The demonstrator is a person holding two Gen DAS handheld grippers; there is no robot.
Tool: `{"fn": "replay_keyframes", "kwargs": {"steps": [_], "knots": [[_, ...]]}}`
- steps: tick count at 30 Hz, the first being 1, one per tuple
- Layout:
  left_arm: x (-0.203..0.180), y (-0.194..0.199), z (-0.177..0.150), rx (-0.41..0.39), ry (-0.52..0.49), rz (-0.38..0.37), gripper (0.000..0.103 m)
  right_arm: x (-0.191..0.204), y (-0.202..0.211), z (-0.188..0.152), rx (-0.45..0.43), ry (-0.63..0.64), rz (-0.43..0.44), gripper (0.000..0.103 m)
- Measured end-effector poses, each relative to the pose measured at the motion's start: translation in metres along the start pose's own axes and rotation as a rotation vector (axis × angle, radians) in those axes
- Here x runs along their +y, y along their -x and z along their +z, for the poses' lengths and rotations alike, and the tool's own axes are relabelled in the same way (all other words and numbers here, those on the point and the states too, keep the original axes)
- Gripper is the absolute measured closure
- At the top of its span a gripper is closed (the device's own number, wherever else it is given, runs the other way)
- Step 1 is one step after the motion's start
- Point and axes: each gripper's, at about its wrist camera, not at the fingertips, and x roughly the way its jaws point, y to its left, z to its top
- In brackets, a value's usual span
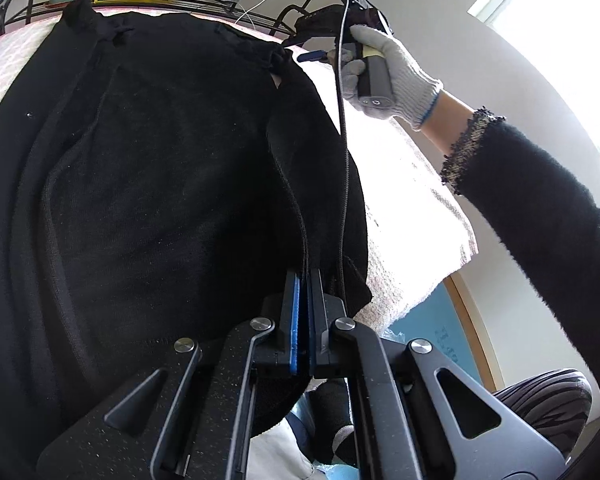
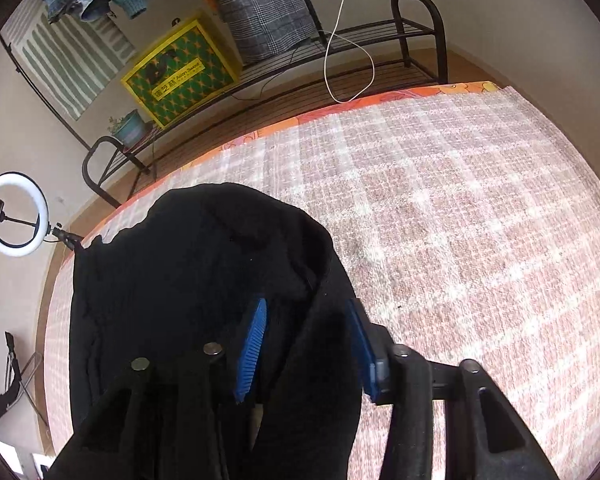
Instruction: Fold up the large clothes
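Left wrist view: a bed under a pink-and-white checked woven cover (image 1: 412, 248) carries the large black knit garment (image 1: 160, 184), spread long from near hem to far collar. The left tool (image 1: 304, 300) is clamped on its near right edge. The right tool (image 2: 306, 344), in a white-gloved hand (image 1: 384, 68), stands apart astride the far corner fabric, seemingly not yet pinched. Both hold that side, so the fold likely goes leftward.

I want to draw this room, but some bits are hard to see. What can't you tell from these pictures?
- Left wrist view: the black garment fills the frame, hiding most of the bed cover.
- Right wrist view: the garment's lower part runs off the bottom edge.
- Left wrist view: the window is glare; nothing outside shows.
- Yellow box: its print is too small.
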Motion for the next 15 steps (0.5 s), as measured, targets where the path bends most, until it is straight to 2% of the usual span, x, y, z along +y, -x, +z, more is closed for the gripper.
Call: {"fn": "replay_keyframes", "kwargs": {"steps": [3, 10, 15], "knots": [[-0.004, 0.0, 0.0, -0.007, -0.009, -0.011, 0.103, 0.001, -0.009, 0.003, 0.011, -0.005, -0.019, 0.103], [-0.007, 0.016, 0.0, -0.035, -0.014, -0.051, 0.103, 0.028, 0.026, 0.007, -0.073, 0.081, -0.039, 0.103], [-0.008, 0.031, -0.011, -0.041, -0.026, -0.046, 0.103, 0.069, 0.047, 0.009, -0.108, 0.17, -0.03, 0.103]]}}
